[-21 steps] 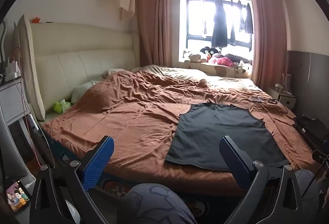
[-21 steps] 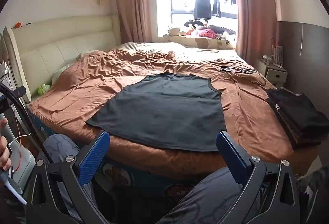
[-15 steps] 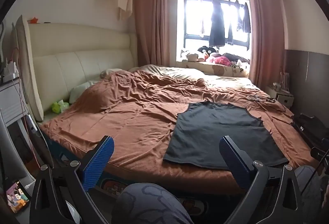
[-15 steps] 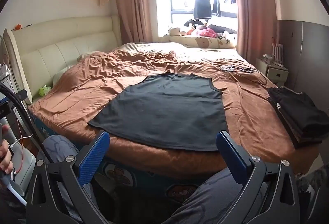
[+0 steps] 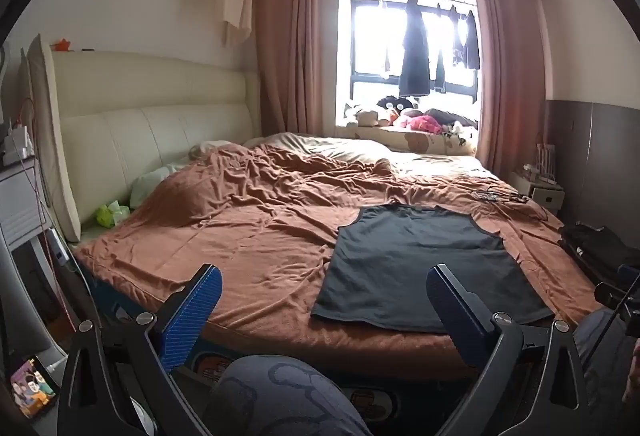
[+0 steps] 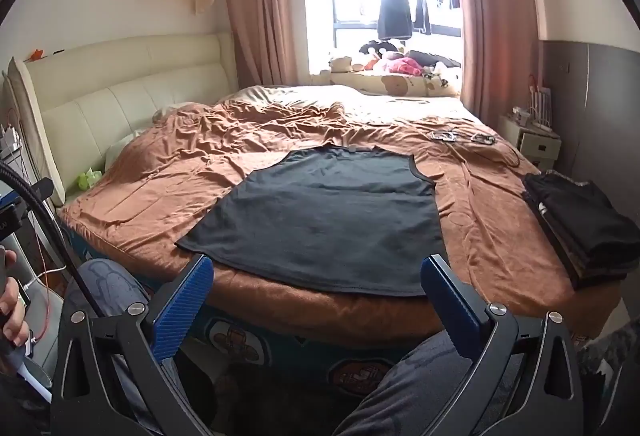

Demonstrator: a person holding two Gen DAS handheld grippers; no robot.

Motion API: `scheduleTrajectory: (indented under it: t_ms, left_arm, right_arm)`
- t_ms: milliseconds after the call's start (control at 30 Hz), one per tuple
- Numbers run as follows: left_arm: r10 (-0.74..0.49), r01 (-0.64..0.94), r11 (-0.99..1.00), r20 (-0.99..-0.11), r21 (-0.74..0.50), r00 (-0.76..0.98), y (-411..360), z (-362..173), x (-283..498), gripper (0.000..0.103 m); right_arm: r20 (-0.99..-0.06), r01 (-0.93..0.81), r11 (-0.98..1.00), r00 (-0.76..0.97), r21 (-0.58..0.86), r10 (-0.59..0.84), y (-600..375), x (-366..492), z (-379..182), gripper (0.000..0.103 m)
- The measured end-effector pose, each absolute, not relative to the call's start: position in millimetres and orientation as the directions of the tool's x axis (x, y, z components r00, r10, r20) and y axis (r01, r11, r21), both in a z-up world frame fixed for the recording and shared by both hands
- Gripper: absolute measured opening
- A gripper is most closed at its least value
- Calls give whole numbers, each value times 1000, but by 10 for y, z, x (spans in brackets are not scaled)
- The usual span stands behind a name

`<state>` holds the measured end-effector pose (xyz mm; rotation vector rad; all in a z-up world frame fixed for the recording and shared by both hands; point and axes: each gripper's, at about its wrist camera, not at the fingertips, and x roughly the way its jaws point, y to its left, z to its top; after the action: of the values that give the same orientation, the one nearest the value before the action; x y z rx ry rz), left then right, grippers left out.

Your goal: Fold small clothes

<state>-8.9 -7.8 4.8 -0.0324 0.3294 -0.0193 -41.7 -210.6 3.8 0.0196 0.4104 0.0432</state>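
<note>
Item 1: dark grey sleeveless top (image 6: pixel 328 220), spread flat on brown bedspread (image 6: pixel 160 187), hem twd near bed edge, neckline twd window. In L wrist view same top (image 5: pixel 420 264) sits right of centre on the bed.

Item 2: stack of folded black clothes (image 6: pixel 580 220) at right edge of bed, well apart from the top.

Item 3: L gripper (image 5: pixel 324 300), jaws wide apart, nothing between them, held short of the bed, above person's knee (image 5: pixel 280 392).

Item 4: R gripper (image 6: pixel 316 288), jaws likewise spread wide, holding nothing, near the top's hem but not touching; bed edge between the fingers (image 6: pixel 188 300).

Misc.: cream padded headboard (image 5: pixel 132 131) at left; pink curtains (image 5: pixel 292 47); garments hanging in window (image 5: pixel 416 51); plush toys on sill (image 5: pixel 400 115); cables on bedspread (image 6: pixel 460 136) near far right; white nightstand (image 6: pixel 536 139); green item (image 5: pixel 110 213) by pillow.
</note>
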Motion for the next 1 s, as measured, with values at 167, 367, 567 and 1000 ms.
scheduleTrajectory:
  t_ms: [167, 367, 567, 1000]
  left_arm:
    - [-35, 24, 999, -314, -38, 949, -67, 51, -129, 103]
    - [-30, 24, 999, -297, -25, 955, -81, 73, -182, 103]
    - [-51, 44, 999, -296, -30, 954, -86, 79, -204, 103]
    - [-33, 28, 999, -305, -19, 952, -75, 93, -225, 103]
  right_arm:
    - [-399, -44, 999, 916, 15, 47, -2074, -420, 8, 103]
    - [-403, -50, 998, 913, 37, 61, -2106, -416, 16, 103]
    - [-394, -43, 998, 917, 48, 59, -2103, -425, 42, 103]
    - [-411, -53, 998, 910, 32, 62, -2059, -400, 38, 103]
